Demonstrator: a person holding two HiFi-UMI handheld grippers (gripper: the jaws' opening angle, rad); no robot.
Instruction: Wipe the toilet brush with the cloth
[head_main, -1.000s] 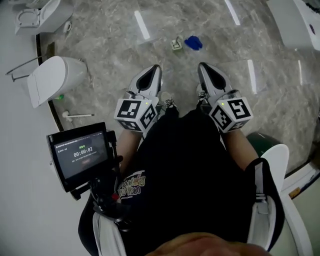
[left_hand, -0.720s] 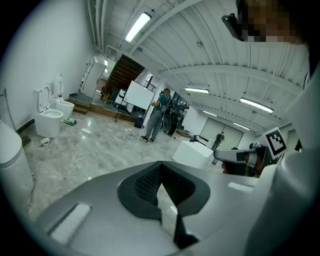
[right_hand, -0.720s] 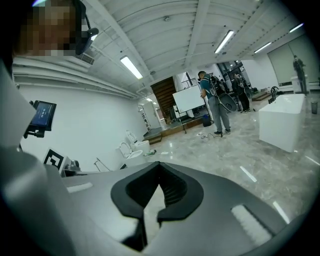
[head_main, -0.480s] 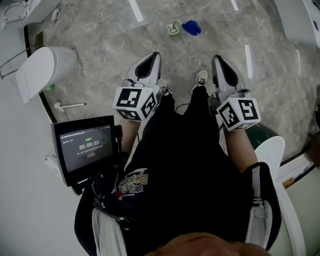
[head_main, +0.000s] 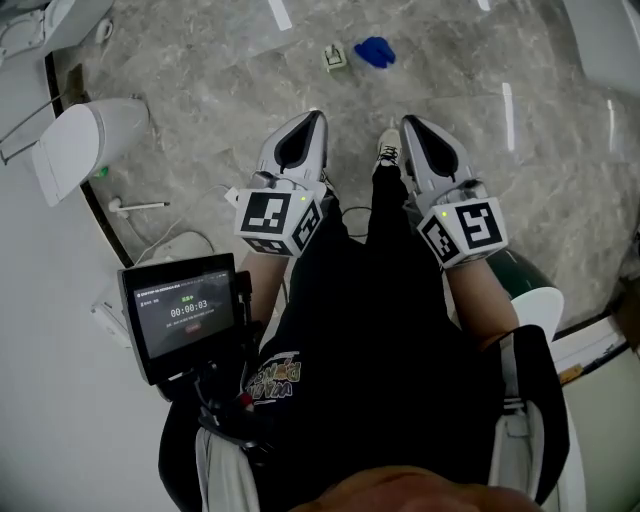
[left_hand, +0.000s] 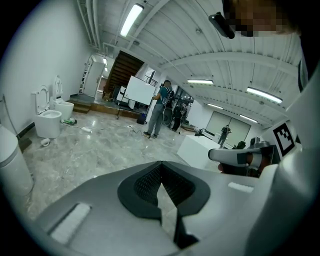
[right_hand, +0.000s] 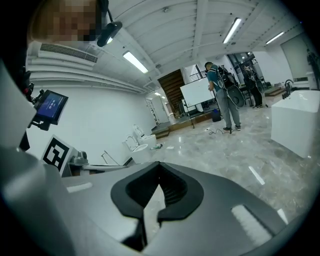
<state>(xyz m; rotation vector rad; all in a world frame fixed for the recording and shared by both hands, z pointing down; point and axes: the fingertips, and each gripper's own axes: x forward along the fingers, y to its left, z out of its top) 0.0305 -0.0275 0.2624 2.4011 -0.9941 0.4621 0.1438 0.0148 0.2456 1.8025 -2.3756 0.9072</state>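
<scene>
A blue cloth (head_main: 374, 51) lies crumpled on the marble floor far ahead, with a small white and green object (head_main: 335, 57) just left of it. A thin white stick with a rounded head, likely the toilet brush (head_main: 140, 206), lies on the floor by the left wall. My left gripper (head_main: 316, 120) and right gripper (head_main: 408, 126) hang side by side over the person's shoes, well short of the cloth. Both are shut and hold nothing, as the left gripper (left_hand: 161, 165) and right gripper (right_hand: 159, 165) show in their own views.
A white toilet (head_main: 85, 145) juts from the left wall and another toilet (left_hand: 50, 117) stands farther along it. A small screen (head_main: 185, 313) is mounted at the person's chest. A white fixture (head_main: 548, 300) sits at the right. People stand far across the hall.
Both grippers have dropped and pushed forward, and the right one has drawn closer to the left. The head view has tilted, so the cloth sits higher in the picture.
</scene>
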